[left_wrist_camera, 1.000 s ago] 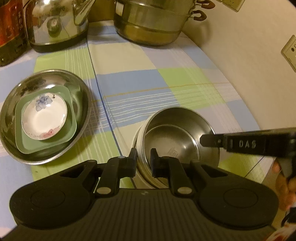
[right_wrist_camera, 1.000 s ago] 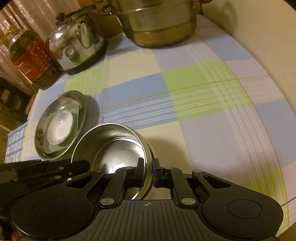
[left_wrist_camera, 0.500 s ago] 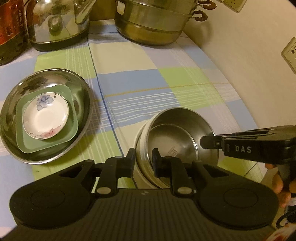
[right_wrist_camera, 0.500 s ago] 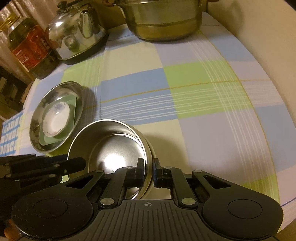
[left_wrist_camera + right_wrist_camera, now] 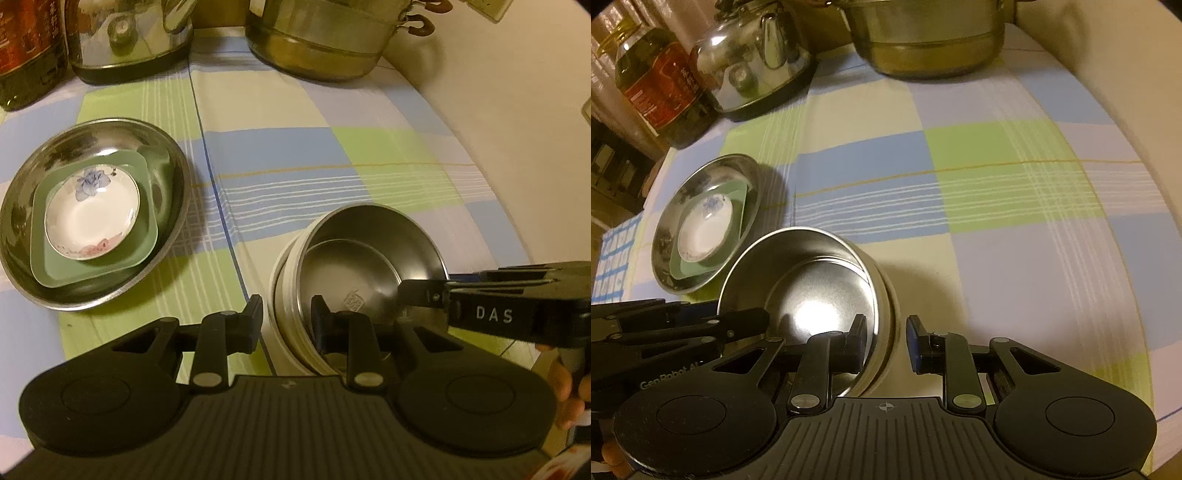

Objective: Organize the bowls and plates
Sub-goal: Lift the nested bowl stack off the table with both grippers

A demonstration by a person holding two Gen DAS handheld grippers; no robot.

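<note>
A steel bowl [image 5: 369, 254] [image 5: 812, 280] sits nested in a white bowl [image 5: 280, 325] [image 5: 890, 314] on the checked cloth. My left gripper [image 5: 286, 325] is open, its fingers straddling the bowls' near rim. My right gripper [image 5: 886, 341] is open too, straddling the rim on the other side; it also shows in the left wrist view [image 5: 424, 295]. To the left, a steel plate [image 5: 22, 221] [image 5: 665, 229] holds a green square plate [image 5: 147, 236] [image 5: 738, 206] and a white flowered saucer [image 5: 92, 210] [image 5: 705, 229].
A kettle [image 5: 133, 37] [image 5: 757, 62], a big steel pot [image 5: 325, 40] [image 5: 931, 40] and an oil bottle [image 5: 26, 48] [image 5: 657, 88] stand along the back. A wall [image 5: 517, 110] runs along the right side.
Both grippers have opened, letting go of the bowls' rim. The stacked bowls now rest on the cloth, having shifted little.
</note>
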